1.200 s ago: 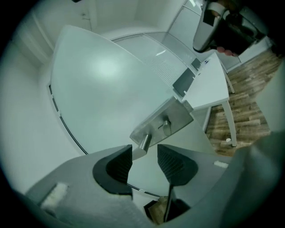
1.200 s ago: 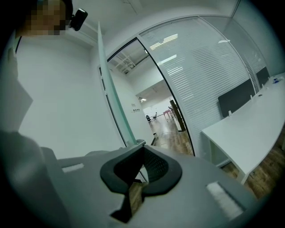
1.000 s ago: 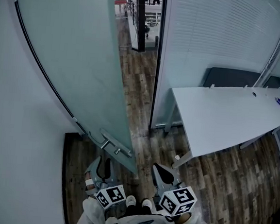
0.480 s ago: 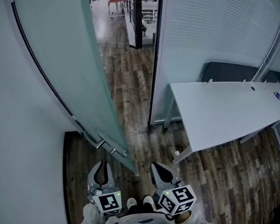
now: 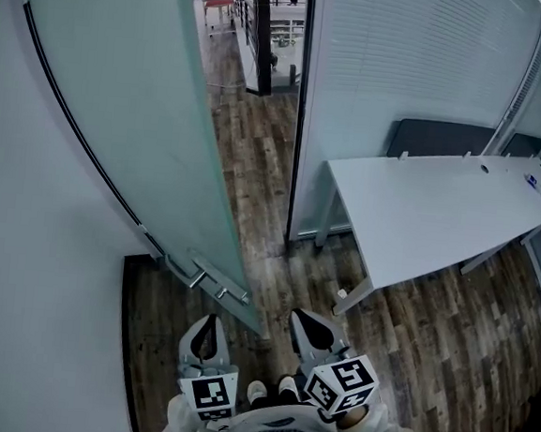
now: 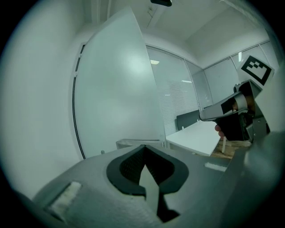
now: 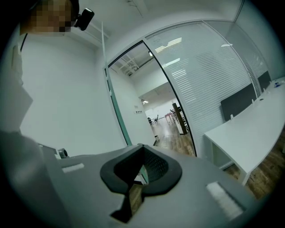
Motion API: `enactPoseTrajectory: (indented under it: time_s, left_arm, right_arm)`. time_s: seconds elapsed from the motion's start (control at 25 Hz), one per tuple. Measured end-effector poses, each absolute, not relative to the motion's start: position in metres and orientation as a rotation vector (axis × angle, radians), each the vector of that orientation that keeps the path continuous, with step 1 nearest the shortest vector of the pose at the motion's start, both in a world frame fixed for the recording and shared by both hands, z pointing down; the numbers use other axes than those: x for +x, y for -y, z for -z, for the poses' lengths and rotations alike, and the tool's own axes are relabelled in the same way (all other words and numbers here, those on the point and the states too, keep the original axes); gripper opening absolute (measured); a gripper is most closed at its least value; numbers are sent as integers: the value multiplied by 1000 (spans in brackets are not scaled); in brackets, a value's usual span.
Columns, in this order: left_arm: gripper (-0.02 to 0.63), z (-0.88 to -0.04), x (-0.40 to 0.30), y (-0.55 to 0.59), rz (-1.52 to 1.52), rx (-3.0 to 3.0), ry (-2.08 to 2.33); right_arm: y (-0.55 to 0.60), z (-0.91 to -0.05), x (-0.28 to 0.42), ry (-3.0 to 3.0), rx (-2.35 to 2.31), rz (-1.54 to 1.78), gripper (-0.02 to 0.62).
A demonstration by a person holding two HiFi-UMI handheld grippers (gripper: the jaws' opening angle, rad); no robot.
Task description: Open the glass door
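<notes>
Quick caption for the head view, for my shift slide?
Frosted glass door stands open, its metal bar handle free; left gripper, jaws just closed empty, and right gripper below.

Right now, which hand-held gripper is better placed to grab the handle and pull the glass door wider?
Probably the left. The left hand-held gripper sits right by the door handle; the right hand-held gripper is past the edge of the glass door, nearer the desk. The left's jaws just closed empty and must reopen.

Left gripper point(image 5: 207, 322) rolled upright beside the glass door point(image 5: 148, 106), its fingers point(image 6: 129, 169) just closed, nothing between them
</notes>
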State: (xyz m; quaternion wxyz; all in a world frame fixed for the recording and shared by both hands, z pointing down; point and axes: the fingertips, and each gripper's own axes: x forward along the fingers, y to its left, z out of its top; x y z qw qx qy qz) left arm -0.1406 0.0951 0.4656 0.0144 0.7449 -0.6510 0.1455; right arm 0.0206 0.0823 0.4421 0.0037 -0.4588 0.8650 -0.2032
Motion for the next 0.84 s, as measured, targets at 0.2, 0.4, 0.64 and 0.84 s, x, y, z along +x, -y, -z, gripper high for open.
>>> enactPoseTrajectory:
  time_s: [0.2,0.4,0.64,0.84]
  left_arm:
    - [3,-465,-145,-95,-441,2329,2029]
    - [5,-464,-150,-93,-426,2331,2031]
    - [3,-465,-153,-94,-420,2334,2037]
    - [5,-460,-155,-95,-417,2337,2039]
  right_arm:
    - [-85,-440,18,-2706,-1449,620,2]
    - [-85,-442,17,-2699,-1464,620,2]
    - [-88,-443,15,-2695,-1472,612,2]
    - [-90,-440,15,-2696,-1474,611,2]
